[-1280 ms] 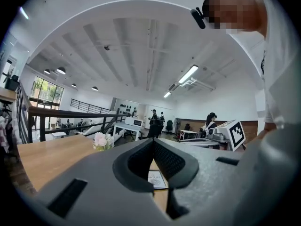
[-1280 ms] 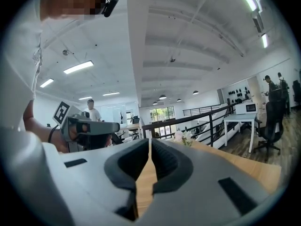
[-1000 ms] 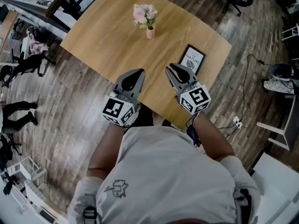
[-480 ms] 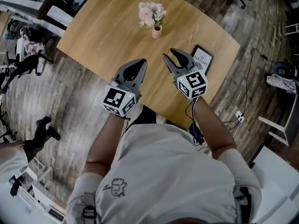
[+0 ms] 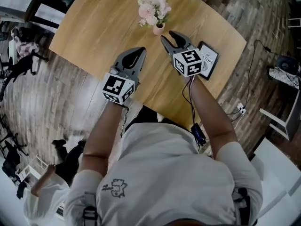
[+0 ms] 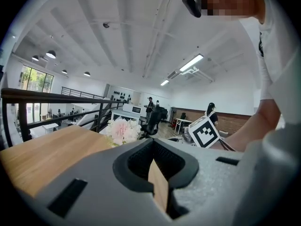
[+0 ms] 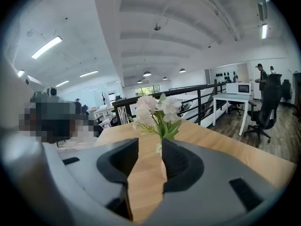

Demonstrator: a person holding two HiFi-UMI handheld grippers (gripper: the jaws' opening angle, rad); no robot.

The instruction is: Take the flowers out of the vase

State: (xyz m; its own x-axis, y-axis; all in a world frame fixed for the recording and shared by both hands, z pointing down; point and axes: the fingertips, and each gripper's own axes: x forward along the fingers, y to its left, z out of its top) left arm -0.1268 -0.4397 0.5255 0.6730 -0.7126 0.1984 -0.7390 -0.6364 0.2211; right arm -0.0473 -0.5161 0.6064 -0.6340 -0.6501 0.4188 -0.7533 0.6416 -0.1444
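Since my right gripper, jaws just opened with nothing between them, sits just short of the vase, nearer than my closed left gripper, the upright flowers in it lie straight ahead.

A framed print lies on the wooden table.

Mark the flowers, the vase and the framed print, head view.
flowers (image 5: pixel 153 11), head view, middle of the pink blooms.
vase (image 5: pixel 159 30), head view, its pink body.
framed print (image 5: pixel 210 60), head view, white sheet inside the black border.
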